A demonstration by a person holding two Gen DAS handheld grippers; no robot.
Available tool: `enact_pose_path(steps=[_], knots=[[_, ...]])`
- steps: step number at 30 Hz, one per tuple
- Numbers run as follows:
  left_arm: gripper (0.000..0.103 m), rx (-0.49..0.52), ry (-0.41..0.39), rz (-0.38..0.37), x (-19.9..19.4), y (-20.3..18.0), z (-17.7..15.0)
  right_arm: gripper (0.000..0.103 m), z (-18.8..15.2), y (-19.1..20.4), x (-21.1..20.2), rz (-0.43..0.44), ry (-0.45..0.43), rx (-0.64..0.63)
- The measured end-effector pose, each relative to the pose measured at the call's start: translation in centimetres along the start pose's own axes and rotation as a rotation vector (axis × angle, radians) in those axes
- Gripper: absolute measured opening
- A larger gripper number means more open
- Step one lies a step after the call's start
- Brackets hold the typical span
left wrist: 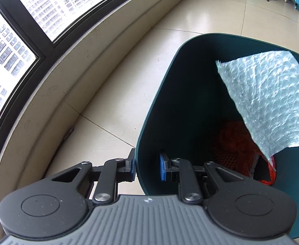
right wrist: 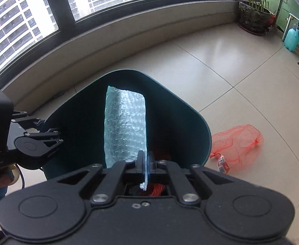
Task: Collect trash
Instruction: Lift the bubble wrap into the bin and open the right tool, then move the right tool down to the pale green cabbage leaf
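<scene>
The dark green bin [right wrist: 169, 110] is sitting on the tiled floor [right wrist: 221, 65] by the window, tipped toward the cameras. The left gripper [left wrist: 147, 168] is angling steeply downward, its pads clamping the bin's wall at nine o'clock (one pad inside, one outside). The right gripper [right wrist: 144, 159] is also pointing steeply down, pinching a sheet of bubble wrap [right wrist: 124, 126] that is hanging over the bin's mouth. A red mesh bag [right wrist: 237, 147] is lying at three o'clock of the bin.
</scene>
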State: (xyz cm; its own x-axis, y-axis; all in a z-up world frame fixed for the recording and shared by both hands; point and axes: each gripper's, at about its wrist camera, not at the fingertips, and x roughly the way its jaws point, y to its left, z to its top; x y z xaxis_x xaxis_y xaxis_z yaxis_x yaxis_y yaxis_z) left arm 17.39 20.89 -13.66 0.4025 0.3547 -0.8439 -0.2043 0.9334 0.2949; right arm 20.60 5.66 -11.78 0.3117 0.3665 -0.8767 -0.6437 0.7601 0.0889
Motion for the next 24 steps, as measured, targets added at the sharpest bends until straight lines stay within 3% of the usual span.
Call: enact_pose_path(steps=[9,12,19,24], knots=[[0.021,0.011,-0.005,-0.001,-0.2,-0.3,-0.2,0.001,-0.3,1.0,6.1,-0.068,0.134,0.008],[0.021,0.010,-0.005,-0.003,-0.2,-0.4,-0.1,0.008,-0.4,1.0,7.2,-0.057,0.175,0.009],[0.021,0.008,-0.004,-0.006,-0.3,-0.3,-0.1,0.025,-0.5,1.4,6.8,-0.028,0.154,0.000],[0.021,0.006,-0.003,-0.007,-0.3,-0.2,-0.1,0.028,-1.0,-0.1,3.3,0.039,0.108,0.018]])
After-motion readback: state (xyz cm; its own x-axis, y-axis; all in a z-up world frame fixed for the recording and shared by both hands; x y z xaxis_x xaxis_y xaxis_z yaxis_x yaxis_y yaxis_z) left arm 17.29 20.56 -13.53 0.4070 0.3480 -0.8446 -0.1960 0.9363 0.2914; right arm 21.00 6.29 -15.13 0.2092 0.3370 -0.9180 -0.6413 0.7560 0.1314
